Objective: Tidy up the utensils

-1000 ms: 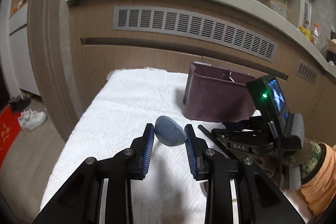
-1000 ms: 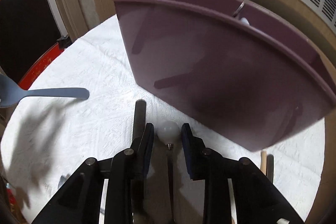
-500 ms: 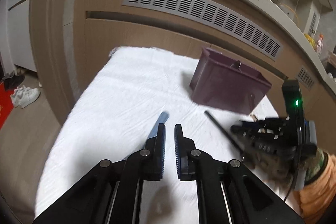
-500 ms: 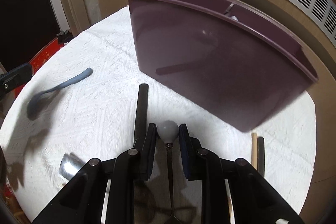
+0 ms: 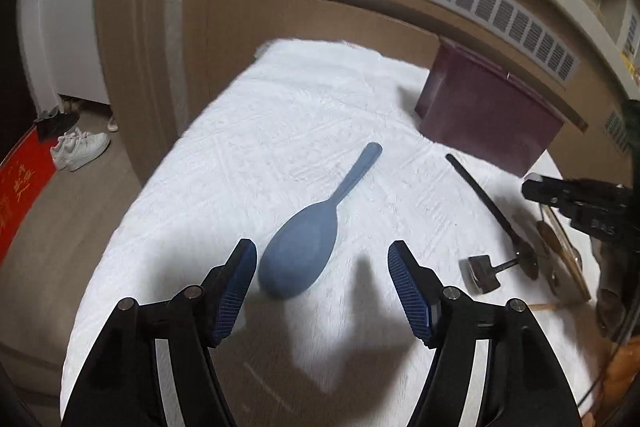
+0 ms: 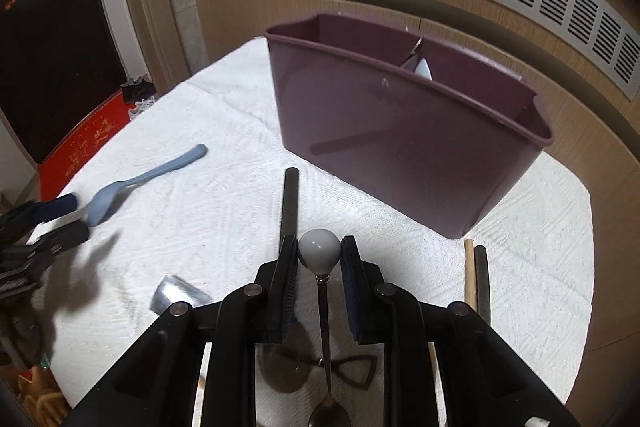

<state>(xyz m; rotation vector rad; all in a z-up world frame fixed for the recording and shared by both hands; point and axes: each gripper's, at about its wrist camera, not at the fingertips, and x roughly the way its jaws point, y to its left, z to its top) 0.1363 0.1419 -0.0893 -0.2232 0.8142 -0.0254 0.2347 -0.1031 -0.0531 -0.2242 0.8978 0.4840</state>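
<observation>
Spoon (image 6: 319,250), gripped at its white knob by the right gripper (image 6: 319,259), was held near the bin (image 6: 400,131), handle pointing far; the left gripper (image 5: 322,267) was opening over a blue spoon (image 5: 308,243).

No text can be read with certainty. Gold characters are seen on the red mat (image 5: 18,183) on the floor at the left, but they are too blurred to be made out. Pale embossed marks are borne by the body of the right tongs (image 5: 600,225), and these cannot be deciphered either.
</observation>
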